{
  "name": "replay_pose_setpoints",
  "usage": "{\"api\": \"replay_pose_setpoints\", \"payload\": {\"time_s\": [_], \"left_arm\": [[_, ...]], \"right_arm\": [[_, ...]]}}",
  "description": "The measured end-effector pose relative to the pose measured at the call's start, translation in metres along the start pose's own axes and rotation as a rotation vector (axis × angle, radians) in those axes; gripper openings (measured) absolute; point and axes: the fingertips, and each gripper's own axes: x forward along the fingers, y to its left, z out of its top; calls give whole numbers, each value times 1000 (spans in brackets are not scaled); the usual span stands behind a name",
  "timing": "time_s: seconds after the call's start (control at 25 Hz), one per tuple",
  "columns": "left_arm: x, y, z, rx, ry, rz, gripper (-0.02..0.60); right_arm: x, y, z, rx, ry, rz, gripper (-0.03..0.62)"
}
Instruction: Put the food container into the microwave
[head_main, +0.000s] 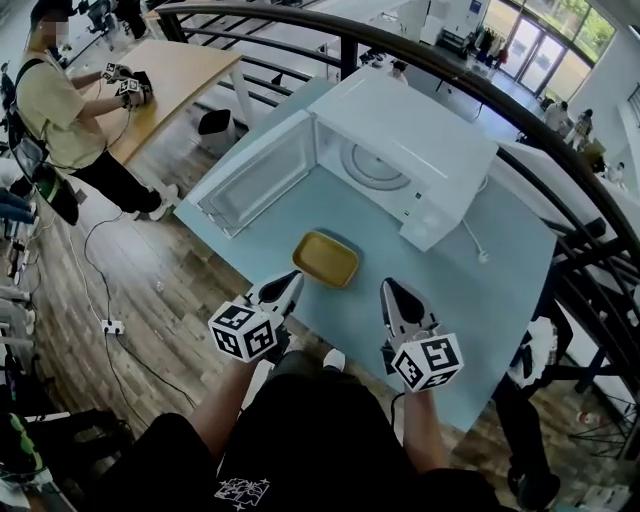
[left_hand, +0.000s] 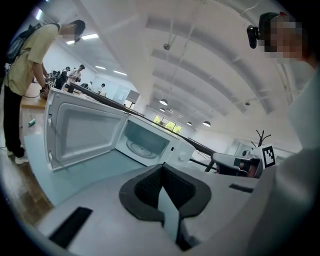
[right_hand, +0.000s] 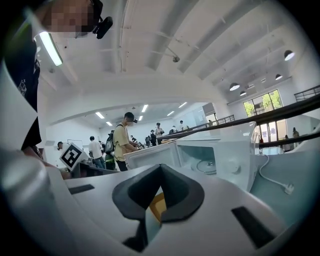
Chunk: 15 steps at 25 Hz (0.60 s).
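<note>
A shallow yellow food container (head_main: 326, 259) lies on the light blue table (head_main: 490, 300), just in front of the white microwave (head_main: 400, 160). The microwave door (head_main: 255, 175) hangs wide open to the left, showing the glass turntable (head_main: 372, 165). My left gripper (head_main: 288, 283) hovers near the container's front left, jaws together, empty. Shut as well, my right gripper (head_main: 389, 289) sits at the container's front right. In the left gripper view, the left gripper (left_hand: 162, 172) points at the open microwave (left_hand: 145, 142). A sliver of the container (right_hand: 156, 205) shows past the right gripper (right_hand: 159, 187).
The microwave's white cable and plug (head_main: 478, 250) trail on the table to the right. A black railing (head_main: 480, 80) curves behind the table. At the back left, a person (head_main: 60, 110) works at a wooden table (head_main: 180, 70). A power strip (head_main: 112, 326) lies on the floor.
</note>
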Motion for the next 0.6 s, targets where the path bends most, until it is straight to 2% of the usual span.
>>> {"api": "replay_pose_setpoints", "payload": {"time_s": [0.28,0.48,0.6], "left_arm": [[-3,4,-3,16,15,25,6],[-2,19,-8,-27,19,29,6],[0,32,-21,-82,34,37,6]], "right_arm": [[13,9,-6,12,22,34,6],[28,12,-11,11,42,34,6],[38,16,-18,0,66,39,6]]}}
